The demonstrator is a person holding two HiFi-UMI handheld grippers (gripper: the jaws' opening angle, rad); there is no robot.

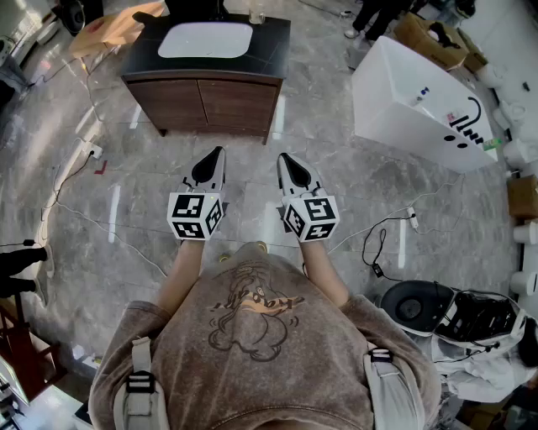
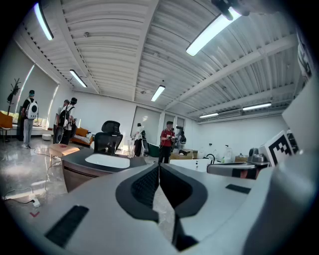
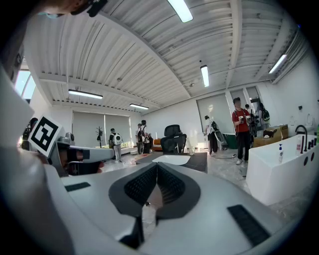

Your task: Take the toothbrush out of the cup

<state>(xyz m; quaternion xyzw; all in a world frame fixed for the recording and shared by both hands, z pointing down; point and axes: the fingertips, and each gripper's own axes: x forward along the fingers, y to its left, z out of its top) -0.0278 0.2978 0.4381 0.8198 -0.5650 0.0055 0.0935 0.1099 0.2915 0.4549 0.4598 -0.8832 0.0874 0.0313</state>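
Note:
A clear cup stands at the back edge of the dark vanity top, right of the white sink. It shows small and far in the left gripper view as the cup and in the right gripper view as the cup. I cannot make out the toothbrush in it. My left gripper and right gripper are held side by side over the floor, well short of the vanity and pointing at it. Both are shut and empty, the jaws meeting at the tips.
A white bathtub stands to the right. Cables and a power strip lie on the marble floor. A black round device sits at lower right. An office chair and several people stand beyond the vanity.

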